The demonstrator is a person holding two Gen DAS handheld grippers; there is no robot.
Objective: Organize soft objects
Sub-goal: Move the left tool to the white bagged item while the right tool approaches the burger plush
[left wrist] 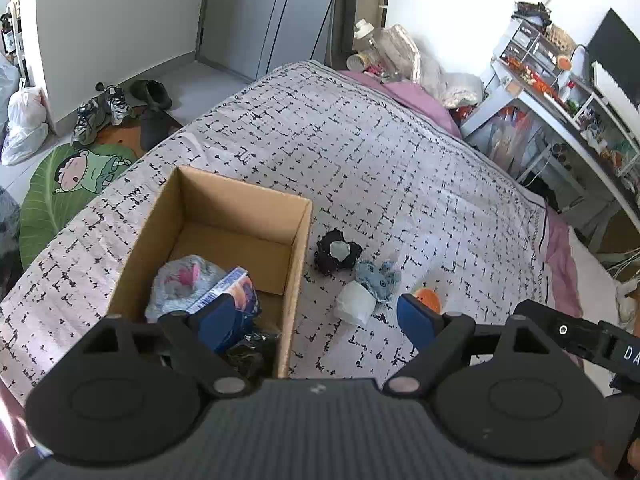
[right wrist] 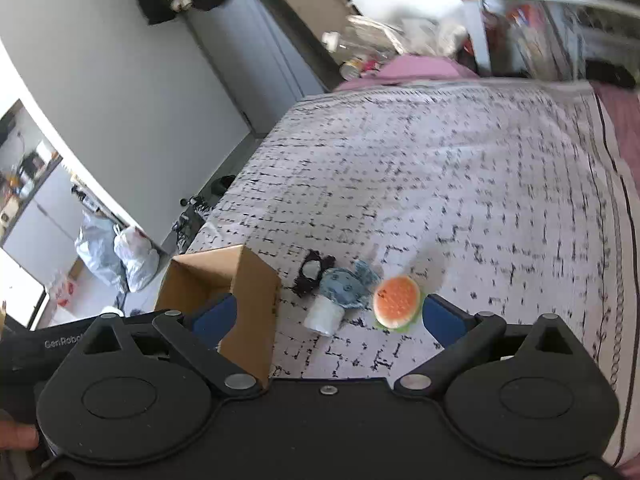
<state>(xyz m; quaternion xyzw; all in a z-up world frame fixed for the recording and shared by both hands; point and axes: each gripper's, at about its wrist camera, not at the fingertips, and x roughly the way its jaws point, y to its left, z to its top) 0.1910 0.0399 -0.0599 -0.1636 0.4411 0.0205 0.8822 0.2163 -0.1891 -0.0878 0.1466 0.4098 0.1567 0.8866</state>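
Observation:
An open cardboard box (left wrist: 240,216) (right wrist: 256,280) stands on the bed. It holds a crumpled plastic bag (left wrist: 184,284), a blue-and-white packet (left wrist: 228,292) and something black. Right of the box lie a black scrunchie (left wrist: 338,256) (right wrist: 310,276), a blue cloth piece (left wrist: 378,280) (right wrist: 346,286), a white soft roll (left wrist: 356,306) (right wrist: 325,316) and an orange burger toy (left wrist: 430,298) (right wrist: 398,302). My left gripper (left wrist: 316,320) is open and empty, above the box's right wall. My right gripper (right wrist: 330,318) is open and empty, above the roll and burger toy.
The bed has a white quilt with black marks (left wrist: 360,152) (right wrist: 440,184) over a pink sheet (left wrist: 404,92). Shoes (left wrist: 100,112) and a green cartoon mat (left wrist: 68,184) lie on the floor to the left. A cluttered white shelf (left wrist: 560,92) stands at the right. Plastic bags (right wrist: 120,256) sit on the floor.

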